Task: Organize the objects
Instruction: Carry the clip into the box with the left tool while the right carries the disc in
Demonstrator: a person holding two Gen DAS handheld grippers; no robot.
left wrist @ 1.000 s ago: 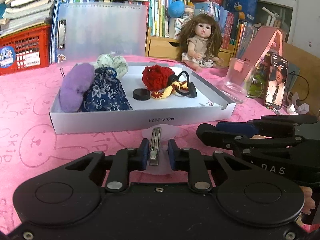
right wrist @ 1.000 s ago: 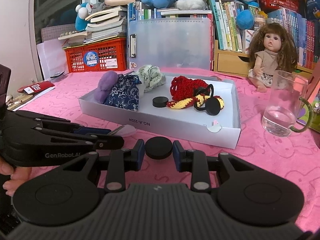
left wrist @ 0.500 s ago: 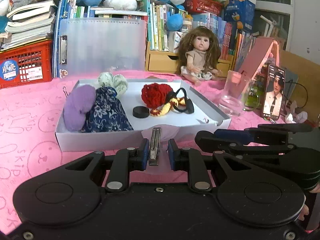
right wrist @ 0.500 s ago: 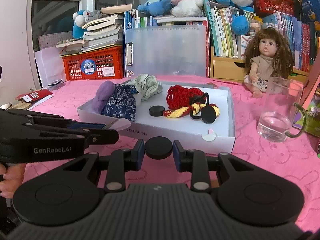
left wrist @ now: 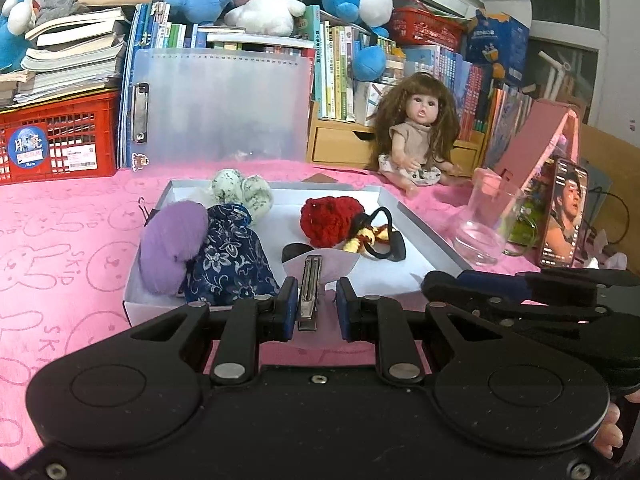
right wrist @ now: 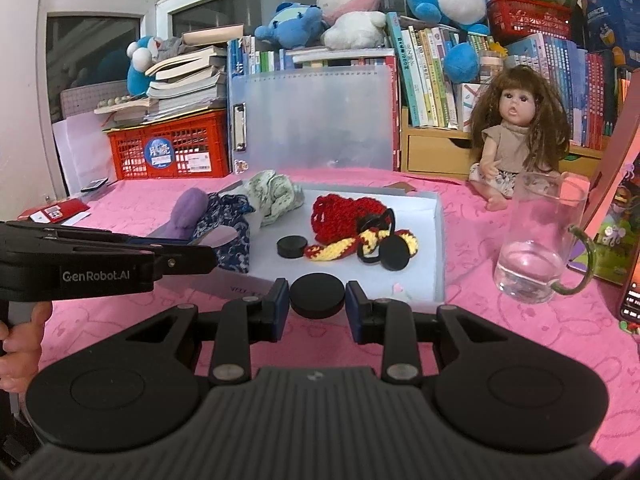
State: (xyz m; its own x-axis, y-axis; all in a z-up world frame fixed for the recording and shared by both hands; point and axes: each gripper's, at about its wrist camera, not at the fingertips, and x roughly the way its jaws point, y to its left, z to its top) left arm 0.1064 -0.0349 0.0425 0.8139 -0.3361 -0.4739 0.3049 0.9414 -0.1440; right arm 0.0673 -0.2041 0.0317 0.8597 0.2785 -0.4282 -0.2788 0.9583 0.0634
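Note:
My left gripper (left wrist: 316, 294) is shut on a metal hair clip (left wrist: 310, 292) with a pale translucent plate, held just above the front edge of the white box (left wrist: 416, 220). My right gripper (right wrist: 317, 290) is shut on a black round disc (right wrist: 317, 302), in front of the box's near wall (right wrist: 439, 248). In the box lie a purple pouch (left wrist: 172, 244), a blue floral pouch (left wrist: 230, 260), a green-white pouch (left wrist: 244, 192), a red crochet pouch (left wrist: 328, 220), another black disc (right wrist: 291, 246) and a yellow-red crochet strap (right wrist: 340, 246). The left gripper (right wrist: 212, 254) also shows at the left of the right wrist view.
A glass mug with water (right wrist: 536, 256) stands right of the box, with a lit phone (left wrist: 562, 216) propped beside it. A doll (left wrist: 416, 136) sits behind. A red crate (left wrist: 56, 140), a clear folder (left wrist: 224, 108), books and plush toys line the back. Pink cloth (left wrist: 60, 248) covers the table.
The left gripper has risen with the clip, so the box now lies lower and its inside shows more. The right gripper keeps its hold on the disc and barely moved.

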